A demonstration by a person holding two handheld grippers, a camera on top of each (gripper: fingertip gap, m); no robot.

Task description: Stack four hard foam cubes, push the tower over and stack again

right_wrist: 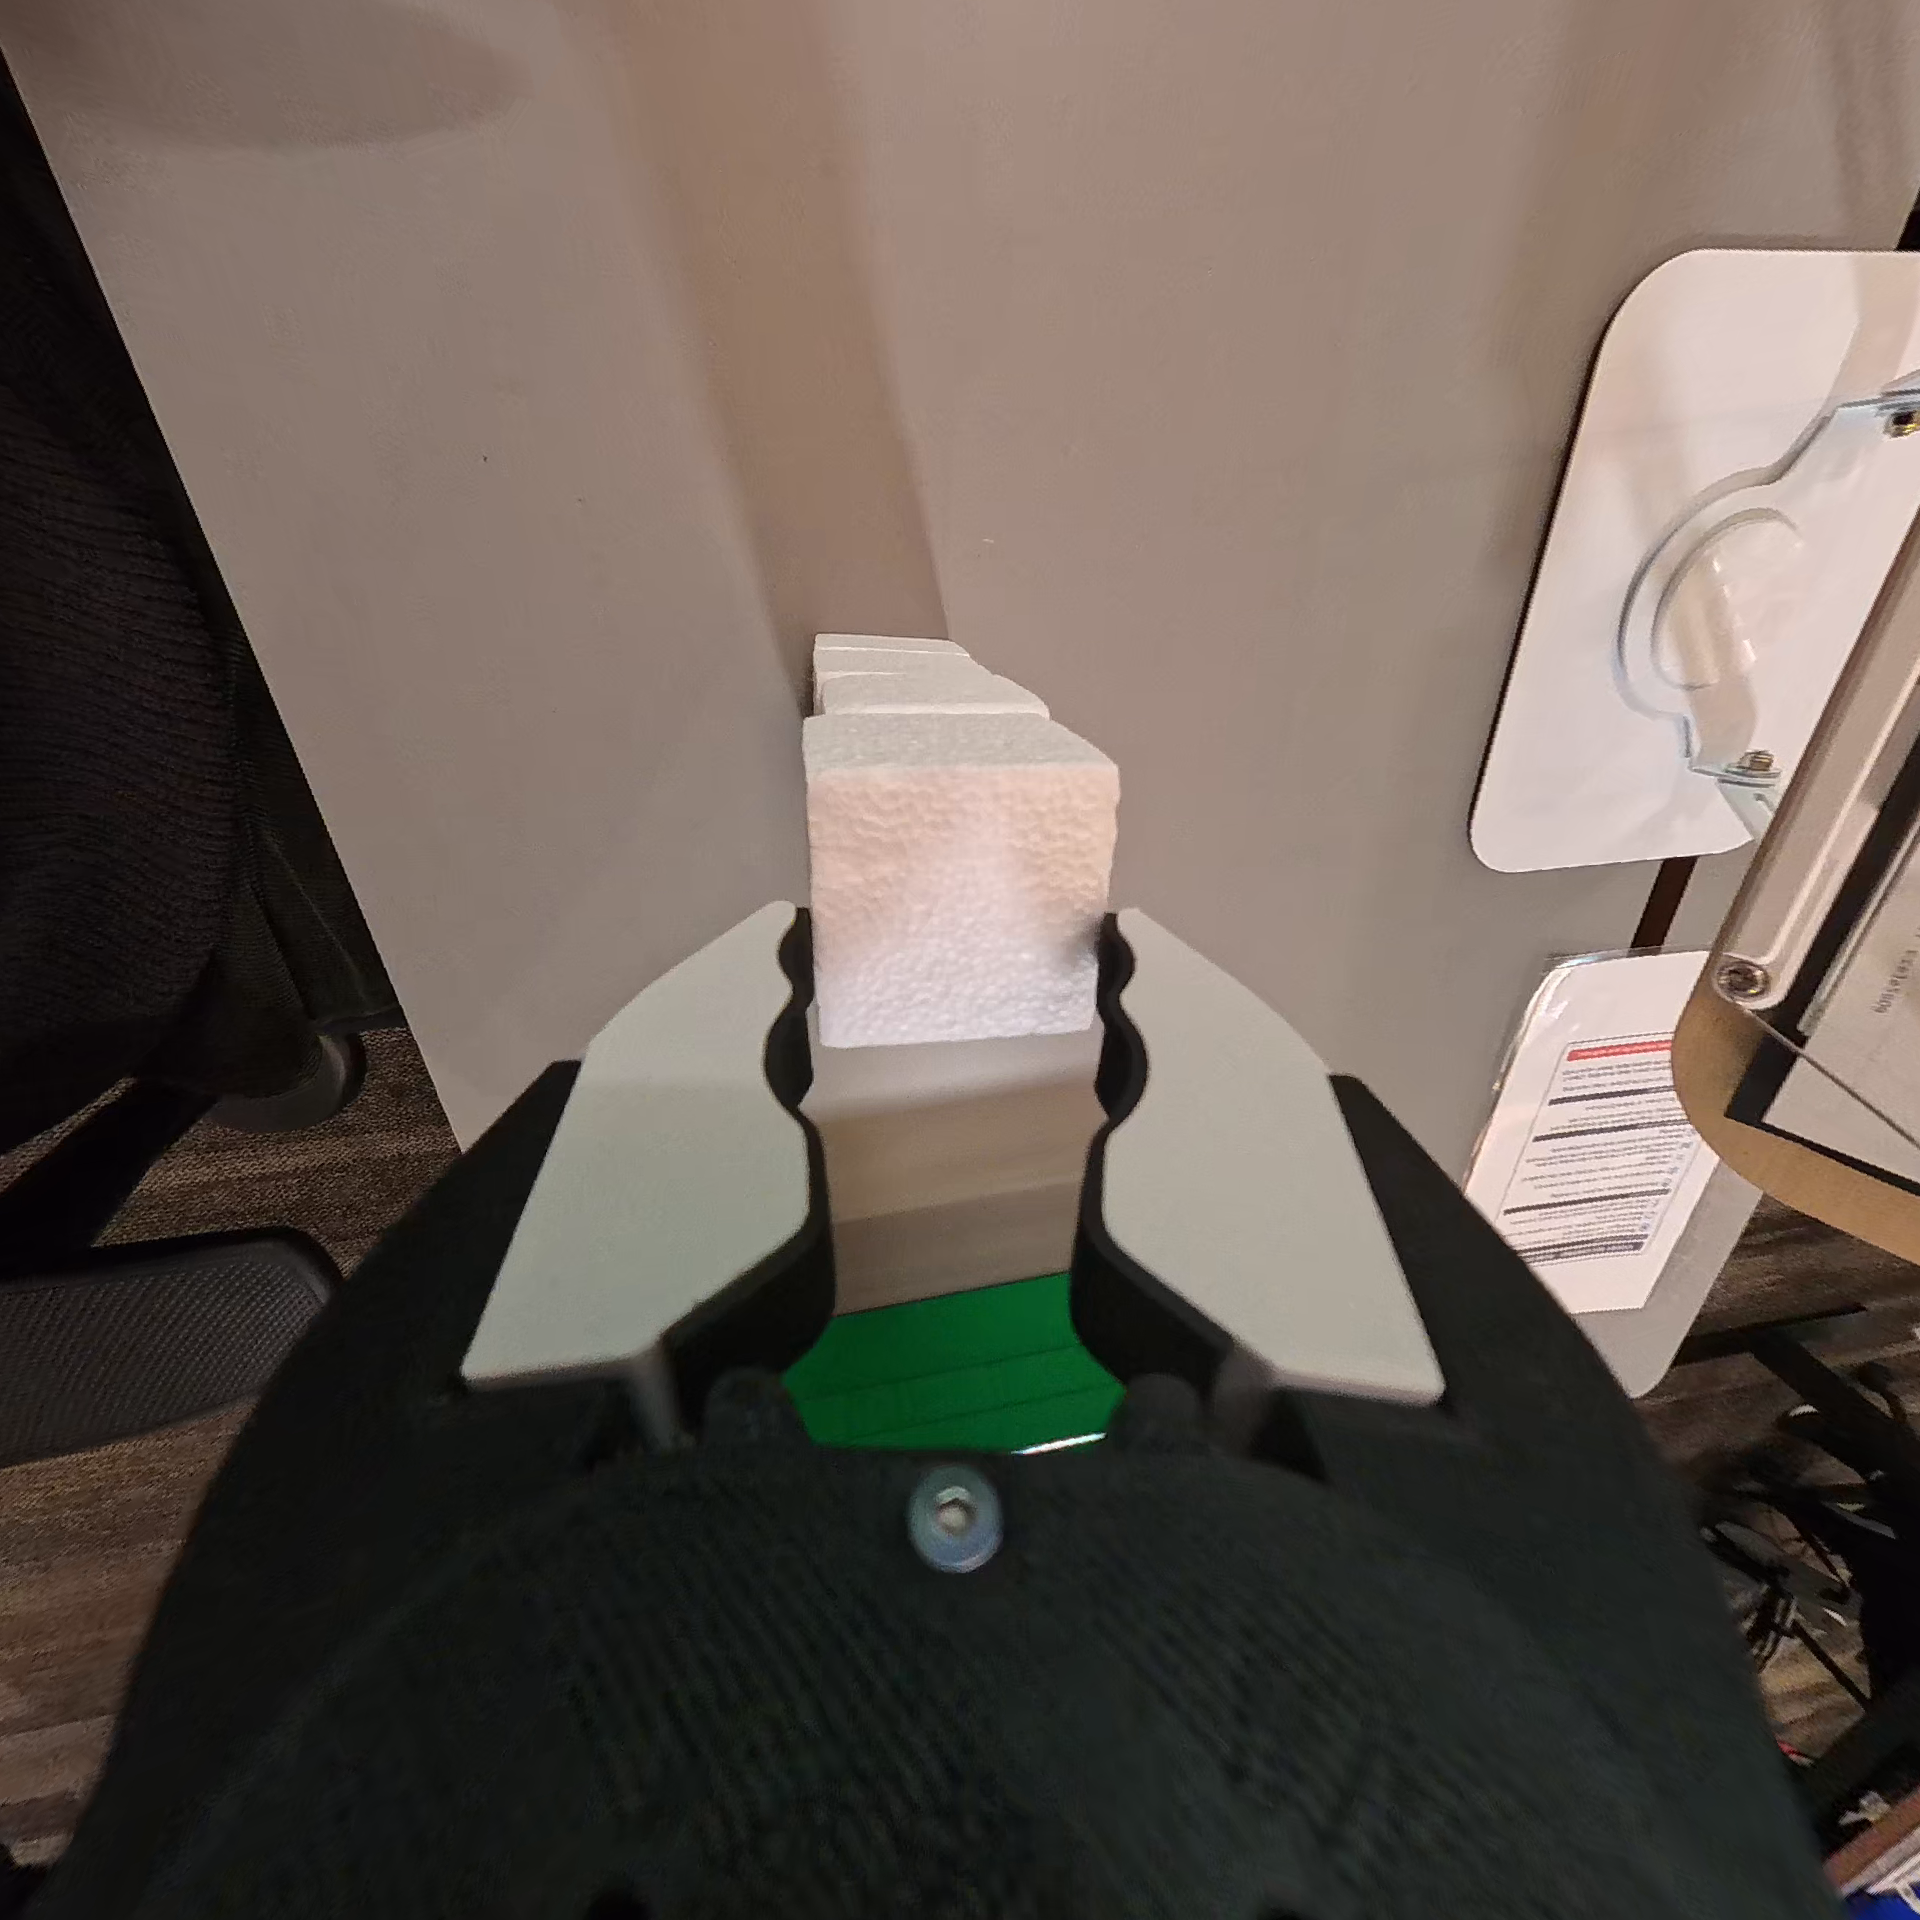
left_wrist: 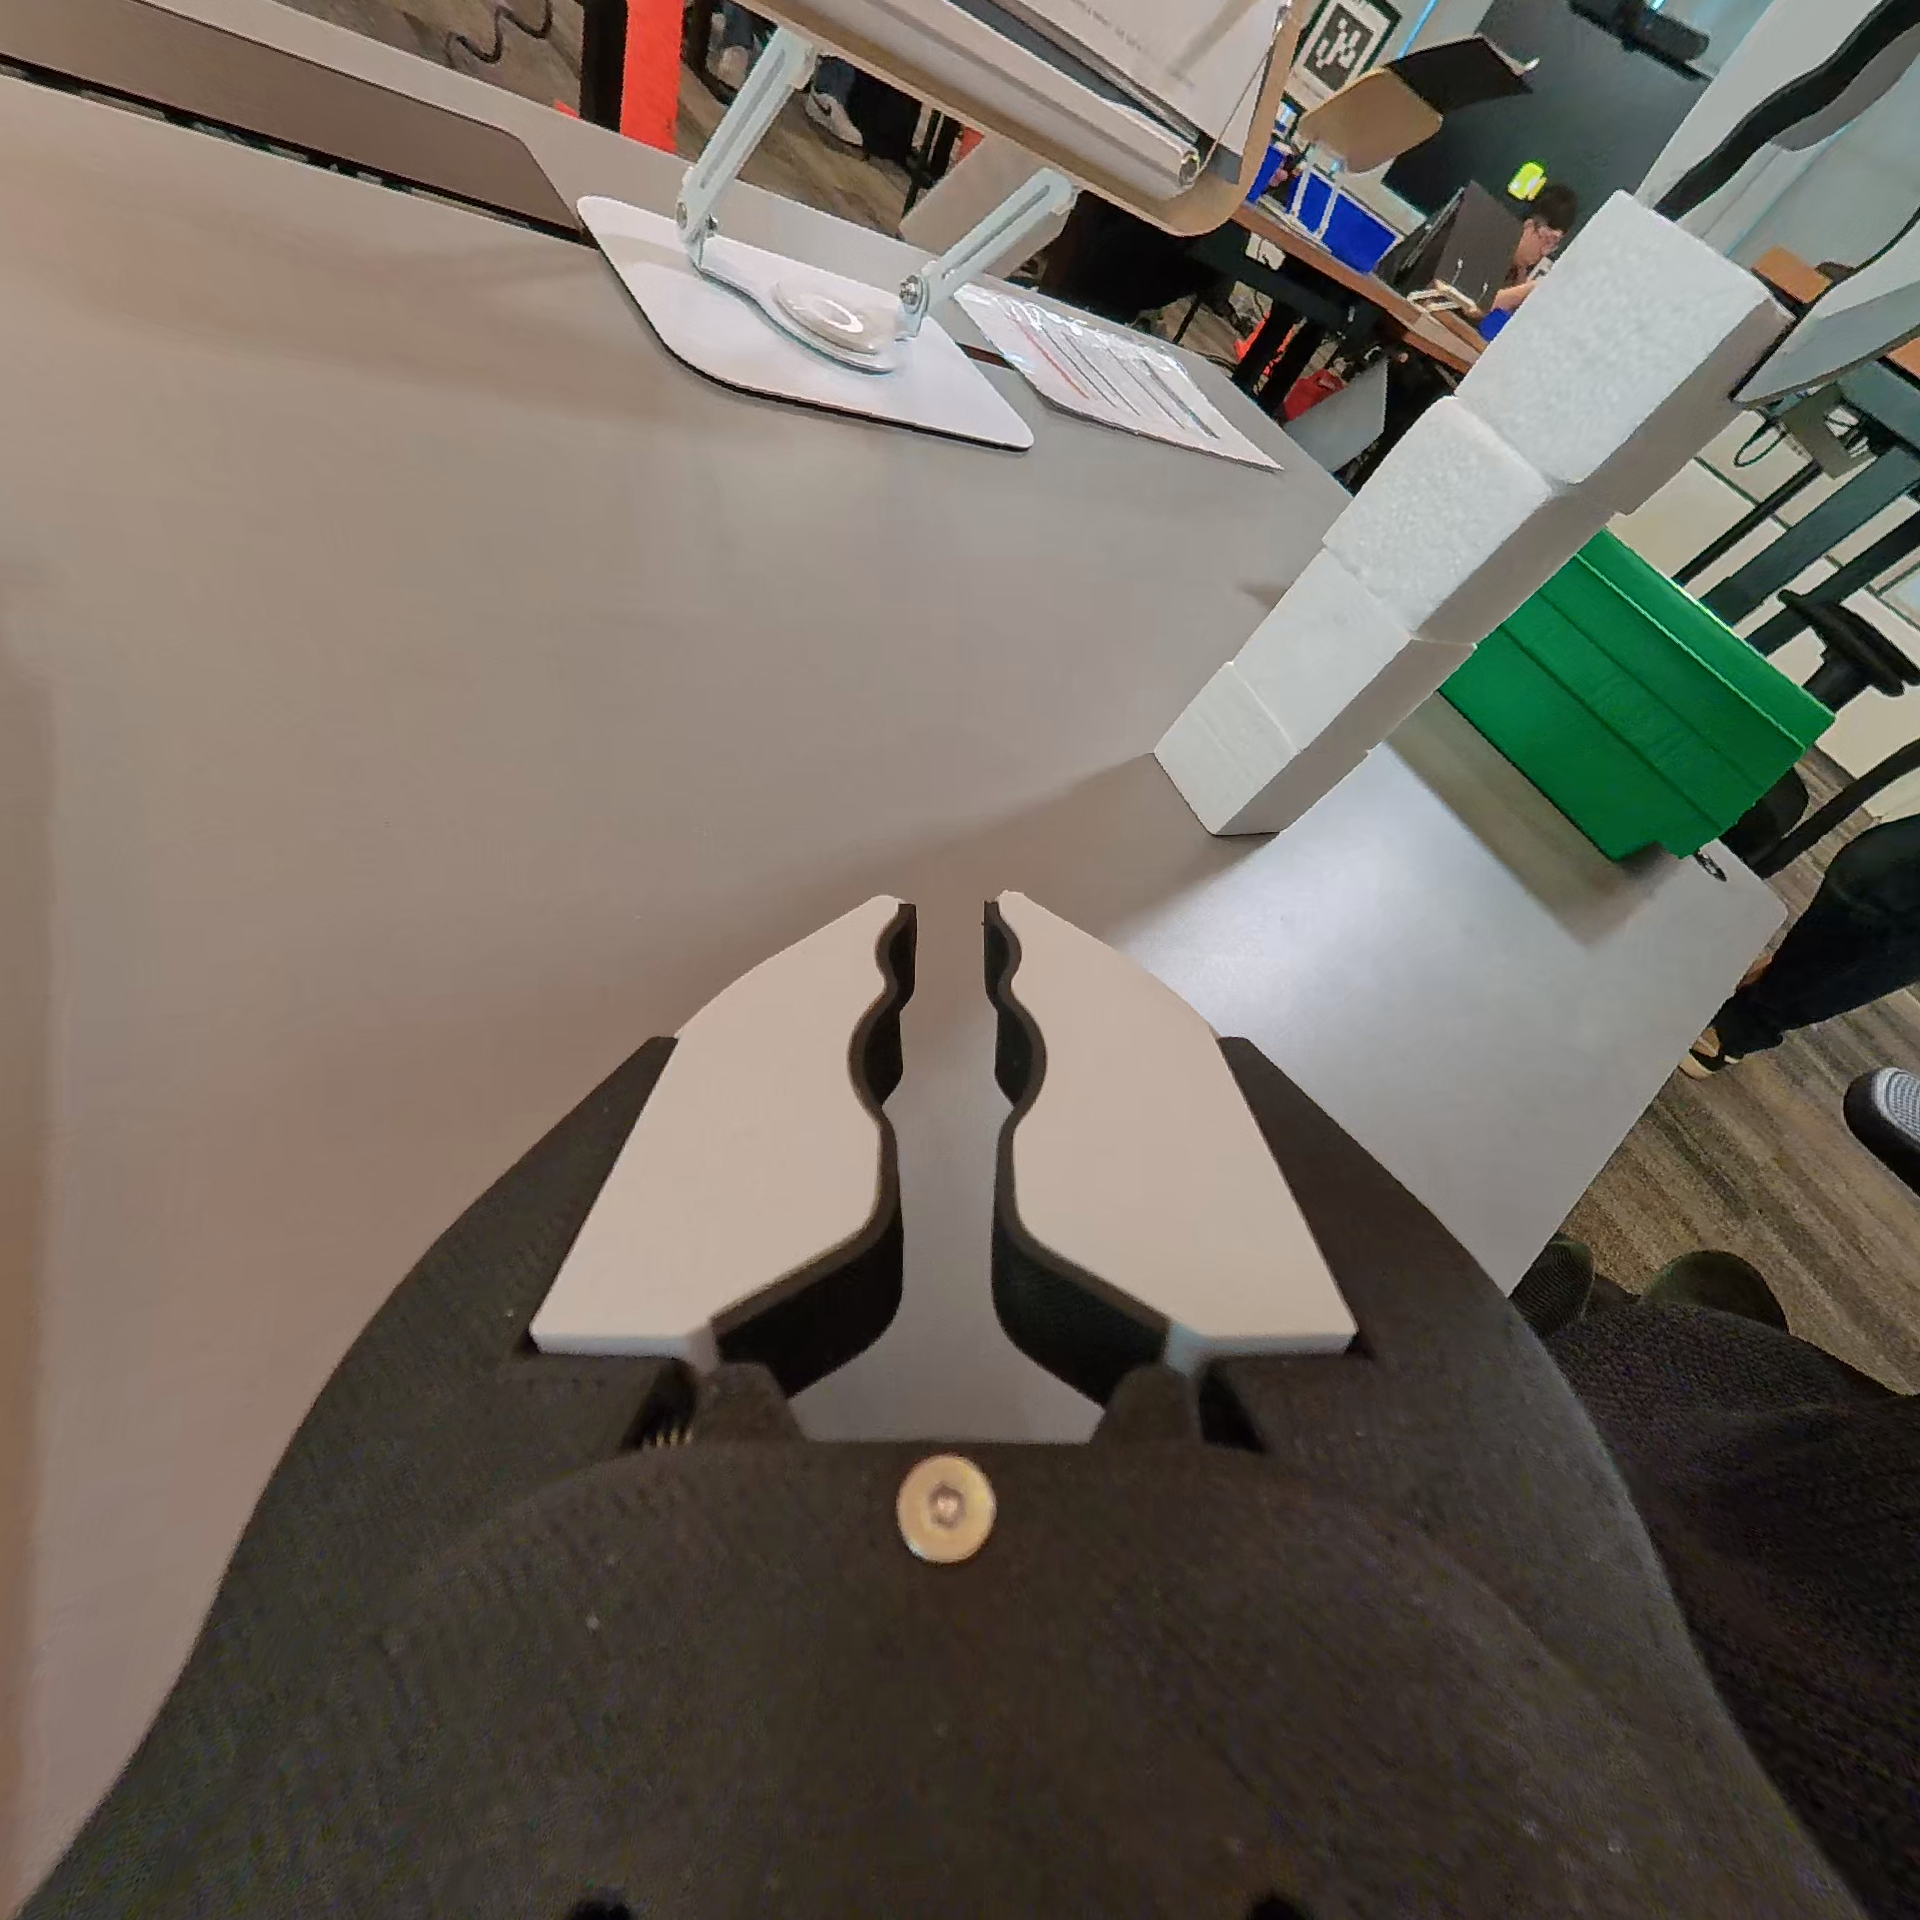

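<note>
A stack of several white foam blocks (left_wrist: pixel 1351 634) stands at the table's right edge, beside a green box (left_wrist: pixel 1621 707). My right gripper (right_wrist: pixel 954 935) looks down on the stack and is shut on the top foam block (right_wrist: pixel 956 894), one finger on each side. In the left wrist view the top block (left_wrist: pixel 1621 332) meets a grey finger of the right gripper (left_wrist: pixel 1829 332) at the upper right. My left gripper (left_wrist: pixel 951 914) hovers low over the grey table (left_wrist: pixel 520 644), left of the stack. Its fingers are nearly together with a narrow gap and hold nothing.
A white-based metal stand (left_wrist: pixel 800 322) holding a board sits at the back of the table, also at the right in the right wrist view (right_wrist: pixel 1662 561). A laminated sheet (left_wrist: pixel 1122 384) lies beside it. A black chair (right_wrist: pixel 125 727) and a person's legs (left_wrist: pixel 1849 935) are off the table's edges. Some 25 cm of space lies between my two pairs of fingers.
</note>
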